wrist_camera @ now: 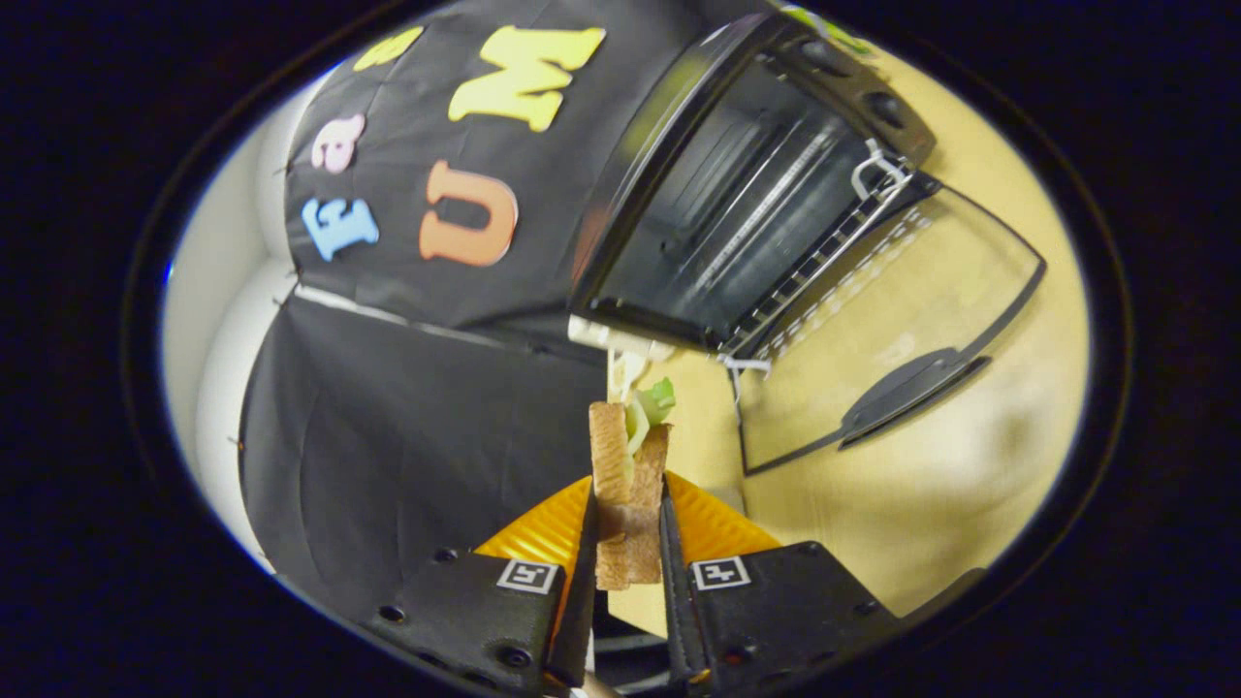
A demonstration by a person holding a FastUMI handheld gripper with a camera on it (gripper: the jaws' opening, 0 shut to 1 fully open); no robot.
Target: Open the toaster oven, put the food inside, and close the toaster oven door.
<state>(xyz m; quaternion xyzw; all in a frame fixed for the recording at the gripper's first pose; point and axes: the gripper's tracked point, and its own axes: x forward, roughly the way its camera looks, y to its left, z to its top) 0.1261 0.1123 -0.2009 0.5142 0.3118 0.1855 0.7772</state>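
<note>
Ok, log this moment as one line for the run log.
gripper: shut on sandwich | toaster oven: door open, rack visible | sandwich: ahead of oven, not yet inside | next: likely insert

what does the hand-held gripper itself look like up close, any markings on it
The hand-held gripper has two blocky black housings with small screw holes, each carrying a square black-and-white tag. Two thin blade-like fingers run forward from them, backed by ribbed orange wedge-shaped panels.
</note>
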